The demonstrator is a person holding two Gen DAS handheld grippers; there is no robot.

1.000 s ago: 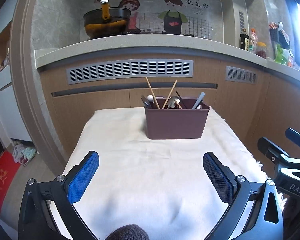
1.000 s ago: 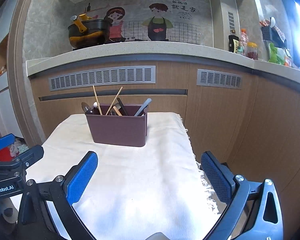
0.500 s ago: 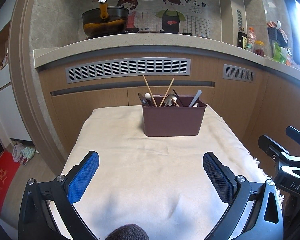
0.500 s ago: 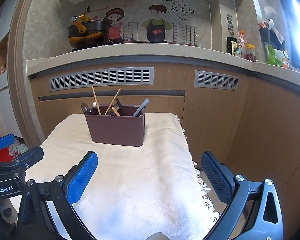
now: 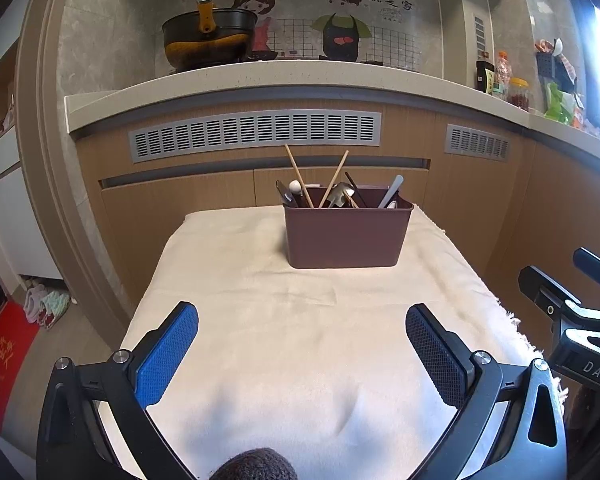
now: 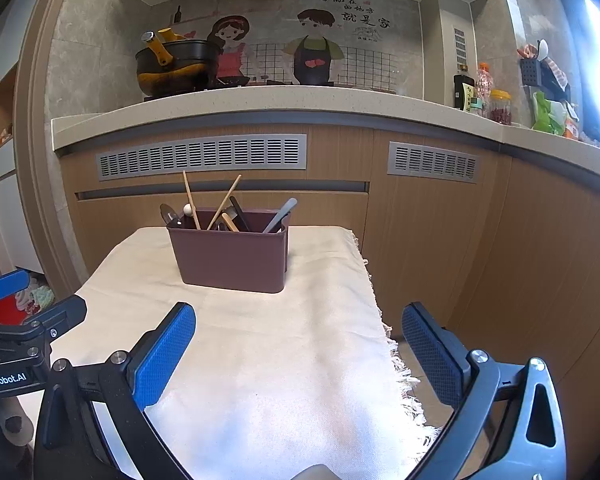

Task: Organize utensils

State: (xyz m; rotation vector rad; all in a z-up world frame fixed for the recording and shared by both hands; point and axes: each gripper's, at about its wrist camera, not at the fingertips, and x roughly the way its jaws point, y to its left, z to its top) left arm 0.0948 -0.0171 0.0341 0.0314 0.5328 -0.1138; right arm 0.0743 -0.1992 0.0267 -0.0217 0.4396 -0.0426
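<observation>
Left wrist view: your left gripper (image 5: pixel 302 338) hangs above the near half of the cream cloth (image 5: pixel 260 320), its fingers spread wide with nothing between them.
Right wrist view: your right gripper (image 6: pixel 298 338) sits over the cloth's fringed right edge (image 6: pixel 396 360), fingers likewise wide apart and empty.
Task item: the brown utensil holder (image 5: pixel 346 236) stands upright on the far part of the cloth, well apart from both of your grippers.
Holder contents: two wooden chopsticks (image 5: pixel 298 176) lean in a V above the rim; a grey handle (image 5: pixel 390 192) slants toward the right end; darker utensils and a small white knob show between them, too small to name.
Neighbouring tool: your right gripper's body (image 5: pixel 572 320) shows at the right edge of the left view; your left one (image 6: pixel 16 340) shows at the left edge of the right view.
Background: a wooden cabinet front with grey vents (image 5: pixel 256 134) under a pale counter (image 5: pixel 260 76), and a black pot (image 5: pixel 208 36) on top.
</observation>
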